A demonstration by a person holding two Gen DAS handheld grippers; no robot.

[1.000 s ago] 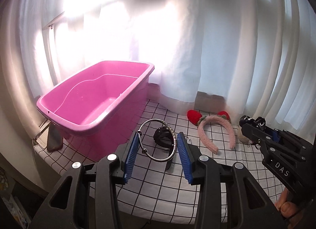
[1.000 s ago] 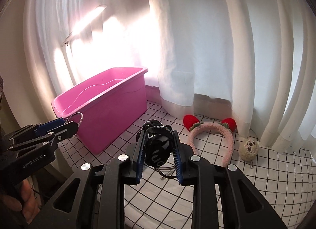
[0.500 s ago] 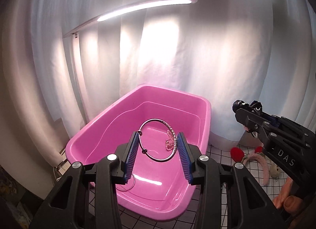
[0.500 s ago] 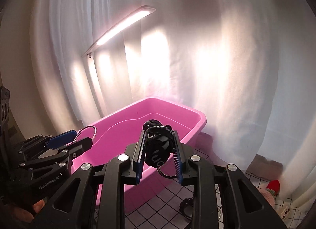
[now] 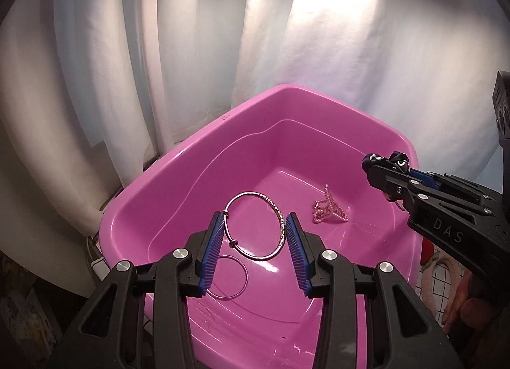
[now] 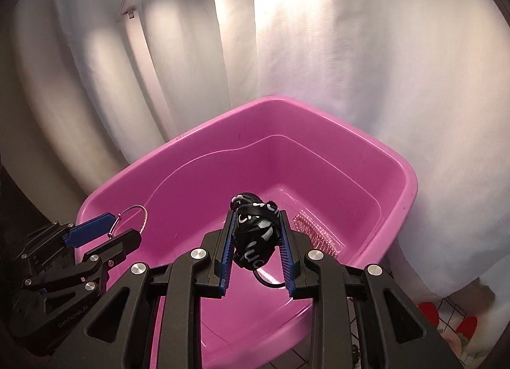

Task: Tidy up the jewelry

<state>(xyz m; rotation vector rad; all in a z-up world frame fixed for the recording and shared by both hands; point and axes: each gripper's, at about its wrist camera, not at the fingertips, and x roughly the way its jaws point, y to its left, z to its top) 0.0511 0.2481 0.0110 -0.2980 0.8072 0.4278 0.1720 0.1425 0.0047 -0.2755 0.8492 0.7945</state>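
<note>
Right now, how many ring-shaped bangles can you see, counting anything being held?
2. A silver bangle is clamped in the left gripper above the pink tub. A thinner ring lies on the tub floor below it. The gripper may hide others.

Checked tabletop [image 5: 443, 289], pink tub [image 5: 197, 158], plush headband [image 5: 428, 276]

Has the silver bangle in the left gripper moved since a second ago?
Yes. The silver bangle, clamped in the left gripper, went from above the checked table to over the pink tub.
</note>
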